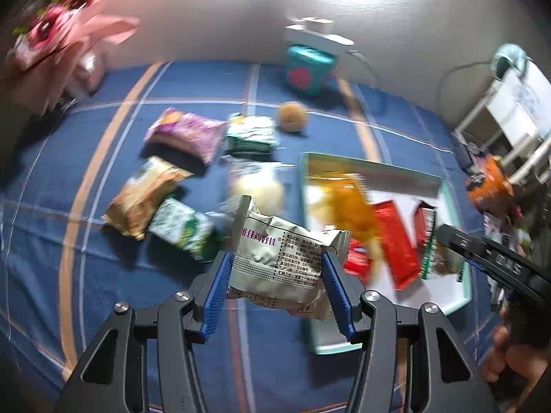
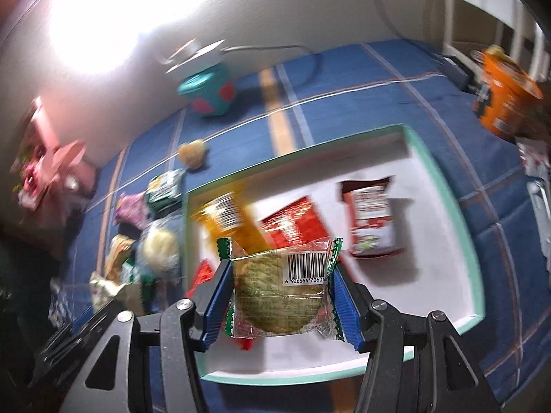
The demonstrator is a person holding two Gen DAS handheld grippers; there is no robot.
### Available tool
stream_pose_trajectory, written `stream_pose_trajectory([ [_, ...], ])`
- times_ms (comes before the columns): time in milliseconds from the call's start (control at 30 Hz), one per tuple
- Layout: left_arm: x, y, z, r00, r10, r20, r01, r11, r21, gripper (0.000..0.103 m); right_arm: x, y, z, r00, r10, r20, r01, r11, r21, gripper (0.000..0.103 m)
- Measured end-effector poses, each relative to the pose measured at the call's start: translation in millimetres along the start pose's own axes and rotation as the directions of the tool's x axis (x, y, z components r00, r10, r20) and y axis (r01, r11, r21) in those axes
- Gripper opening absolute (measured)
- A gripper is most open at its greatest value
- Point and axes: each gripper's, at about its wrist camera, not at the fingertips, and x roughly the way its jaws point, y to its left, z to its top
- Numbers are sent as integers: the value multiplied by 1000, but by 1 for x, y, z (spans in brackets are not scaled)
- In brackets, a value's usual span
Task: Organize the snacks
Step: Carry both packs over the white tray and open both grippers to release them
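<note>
My left gripper [image 1: 275,268] is shut on a silver snack packet [image 1: 279,258] with pink lettering, held above the blue cloth just left of the tray. My right gripper [image 2: 280,282] is shut on a clear, green-edged cake packet [image 2: 280,296] with a barcode, held over the white tray [image 2: 444,186]. An orange packet [image 2: 227,220], a red packet [image 2: 296,223] and a dark red packet [image 2: 372,220] lie in the tray. In the left wrist view the tray [image 1: 458,285] shows the same packets, and the right gripper's dark body [image 1: 496,258] reaches in from the right.
Loose snacks lie on the blue checked cloth [image 1: 103,275]: a purple bag [image 1: 186,134], a gold bag [image 1: 141,199], green packets [image 1: 251,134], a pale bun [image 1: 258,189]. A teal tin [image 1: 306,72] and a round cake [image 1: 291,117] sit near the wall. An orange cup [image 2: 506,96] stands far right.
</note>
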Motion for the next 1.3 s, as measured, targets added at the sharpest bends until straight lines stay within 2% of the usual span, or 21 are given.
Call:
stream_pose_trajectory([
  [200, 11, -44, -5, 1000, -26, 15, 24, 994, 106, 56, -10, -36, 4, 998, -51, 27, 49, 995, 85, 59],
  [433, 33, -96, -20, 998, -48, -32, 54, 977, 205, 56, -19, -65, 5, 993, -102, 56, 92, 984, 153, 60],
  [533, 44, -112, -26, 998, -38, -53, 50, 969, 242, 56, -16, -71, 3, 993, -112, 42, 104, 981, 165, 60],
  [900, 70, -120, -37, 994, 15, -106, 16, 958, 288, 57, 17, -68, -7, 991, -114, -74, 123, 984, 131, 60],
  [1100, 72, -118, -36, 994, 17, -112, 15, 959, 283, 64, 31, -62, -11, 986, -113, -126, 127, 987, 103, 61],
  [1167, 70, -117, -35, 994, 9, -107, 21, 960, 279, 66, 31, -61, -11, 986, -112, -124, 125, 987, 100, 63],
  [1233, 68, -117, -34, 995, 2, -103, 26, 961, 277, 71, 30, -59, -10, 987, -113, -118, 124, 988, 94, 70],
  [1300, 66, -117, -34, 995, 3, -99, 24, 960, 278, 71, 28, -57, -9, 987, -115, -111, 125, 988, 87, 72],
])
